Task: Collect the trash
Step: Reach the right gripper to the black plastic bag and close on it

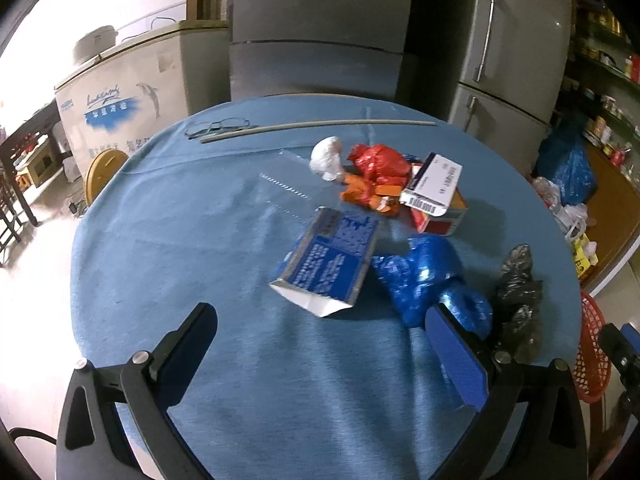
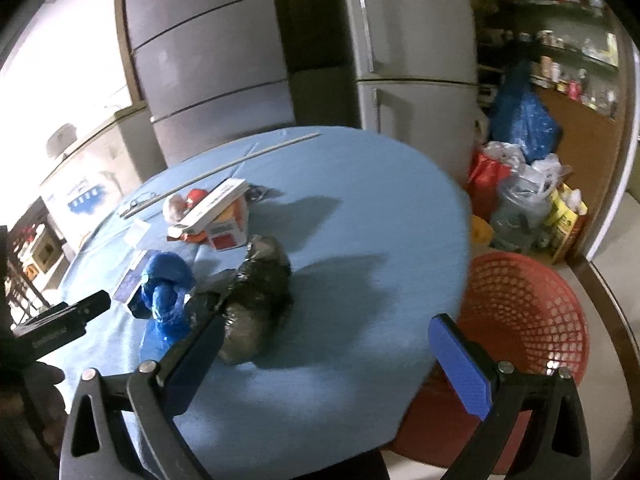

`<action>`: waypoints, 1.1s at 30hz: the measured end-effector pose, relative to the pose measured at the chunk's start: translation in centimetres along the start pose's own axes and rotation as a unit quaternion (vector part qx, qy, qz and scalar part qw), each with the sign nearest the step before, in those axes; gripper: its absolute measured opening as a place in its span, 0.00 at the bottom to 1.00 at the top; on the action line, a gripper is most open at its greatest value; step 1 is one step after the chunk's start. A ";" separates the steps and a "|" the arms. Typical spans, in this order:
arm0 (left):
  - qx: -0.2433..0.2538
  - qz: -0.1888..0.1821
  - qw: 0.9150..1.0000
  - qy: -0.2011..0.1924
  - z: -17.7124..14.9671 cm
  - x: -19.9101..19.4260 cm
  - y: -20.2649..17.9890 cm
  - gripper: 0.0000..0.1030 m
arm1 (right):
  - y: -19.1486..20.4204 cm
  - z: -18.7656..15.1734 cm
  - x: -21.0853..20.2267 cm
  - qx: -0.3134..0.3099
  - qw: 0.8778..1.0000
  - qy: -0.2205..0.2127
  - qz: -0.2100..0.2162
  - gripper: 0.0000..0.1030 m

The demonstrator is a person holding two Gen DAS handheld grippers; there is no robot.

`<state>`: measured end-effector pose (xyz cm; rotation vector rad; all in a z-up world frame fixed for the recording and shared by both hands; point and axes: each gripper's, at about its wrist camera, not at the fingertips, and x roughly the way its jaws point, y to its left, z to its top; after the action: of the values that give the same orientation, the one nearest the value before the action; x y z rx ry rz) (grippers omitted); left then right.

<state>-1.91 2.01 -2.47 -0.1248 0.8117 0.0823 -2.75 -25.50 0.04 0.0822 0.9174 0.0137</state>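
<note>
We judge the collecting barely begun; the trash lies on the blue table (image 1: 200,240), with the red basket (image 2: 520,304) beside its right edge. Our left gripper (image 1: 320,344) hovers with jaws wide apart and empty, the blue bag (image 1: 424,276) just beyond; next, close on it. The right gripper (image 2: 324,348) is likewise open, holding nothing, its left finger just in front of the black bag (image 2: 256,300).

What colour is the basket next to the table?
Red basket, seen best in the right wrist view.
</note>
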 end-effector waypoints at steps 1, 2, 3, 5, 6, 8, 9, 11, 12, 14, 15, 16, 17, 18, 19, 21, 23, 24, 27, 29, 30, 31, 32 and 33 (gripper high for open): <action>-0.001 0.000 1.000 0.000 0.0 0.0 0.2 1.00 | 0.3 0.2 0.4 -0.003 1.000 0.004 0.001 1.00; -0.001 0.001 1.000 -0.001 -0.1 0.0 0.2 1.00 | 0.4 0.4 0.6 -0.004 1.000 0.008 0.002 1.00; -0.001 0.001 1.000 -0.002 -0.1 0.0 0.3 1.00 | 0.5 0.6 1.0 -0.003 1.000 0.011 0.002 1.00; -0.002 0.001 1.000 -0.002 -0.1 0.1 0.4 1.00 | 1.1 1.1 1.4 -0.007 1.000 0.010 -0.001 1.00; -0.002 0.000 1.000 -0.001 -0.1 0.1 0.4 1.00 | 1.3 1.3 1.6 -0.011 1.000 0.010 -0.003 1.00; -0.002 0.000 1.000 0.000 -0.1 0.2 0.5 1.00 | 1.8 1.6 1.8 -0.014 1.000 0.011 -0.001 1.00; -0.002 0.000 1.000 0.000 -0.1 0.2 0.5 1.00 | 1.9 1.7 2.0 -0.016 1.000 0.011 -0.002 1.00; -0.002 -0.001 1.000 -0.001 -0.1 0.1 0.5 1.00 | 2.2 1.9 2.2 -0.019 1.000 0.014 -0.003 1.00; -0.001 -0.001 1.000 -0.001 -0.1 0.1 0.5 1.00 | 2.3 2.0 2.5 -0.019 1.000 0.017 -0.002 1.00; -0.002 0.000 1.000 -0.001 -0.1 0.1 0.6 1.00 | 2.4 2.0 2.8 -0.017 1.000 0.021 0.000 1.00; -0.002 0.000 1.000 0.000 -0.1 0.1 0.6 1.00 | 2.5 2.0 3.0 -0.016 1.000 0.023 -0.001 1.00; -0.004 0.000 1.000 0.001 -0.1 0.2 0.7 1.00 | 2.5 2.0 3.1 -0.016 1.000 0.024 -0.002 1.00; -0.005 0.001 1.000 0.001 -0.1 0.3 0.8 1.00 | 2.5 2.1 3.3 -0.016 1.000 0.027 -0.002 1.00; -0.005 0.001 1.000 0.002 -0.1 0.3 0.8 1.00 | 2.5 2.1 3.4 -0.015 0.999 0.029 -0.001 1.00; -0.006 0.001 1.000 0.003 -0.1 0.4 0.9 1.00 | 2.5 2.1 3.5 -0.014 0.999 0.031 -0.001 1.00; -0.006 0.001 1.000 0.004 -0.1 0.5 0.9 1.00 | 2.4 2.2 3.7 -0.012 0.999 0.033 0.002 1.00; -0.006 0.003 1.000 0.006 -0.1 0.6 1.0 1.00 | 2.3 2.4 4.1 -0.007 0.999 0.036 0.009 0.99; -0.007 0.002 1.000 0.006 -0.1 0.7 1.0 1.00 | 2.2 2.5 4.2 -0.002 0.999 0.039 0.015 0.96; -0.009 0.002 1.000 0.009 -0.2 0.8 1.1 1.00 | 2.4 2.8 5.0 0.002 0.999 0.047 0.020 0.84; -0.009 0.000 1.000 0.011 -0.2 0.8 1.0 1.00 | 2.6 3.0 6.1 0.013 0.997 0.065 0.038 0.74; -0.008 -0.003 1.000 0.012 -0.2 0.9 0.9 1.00 | 2.8 3.0 6.6 0.015 0.997 0.070 0.042 0.69; -0.007 -0.004 1.000 0.012 -0.2 1.0 0.8 1.00 | 3.1 3.1 7.3 0.014 0.996 0.075 0.041 0.69; -0.006 -0.006 1.000 0.013 -0.2 1.0 0.6 1.00 | 3.3 3.1 7.9 0.015 0.996 0.079 0.041 0.69; -0.004 -0.009 1.000 0.014 -0.1 1.0 0.3 1.00 | 3.6 3.2 8.7 0.017 0.995 0.087 0.046 0.69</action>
<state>-1.35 2.33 -3.33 -0.1405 0.8381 0.0659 5.16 -21.75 -4.61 0.1566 1.0884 0.0917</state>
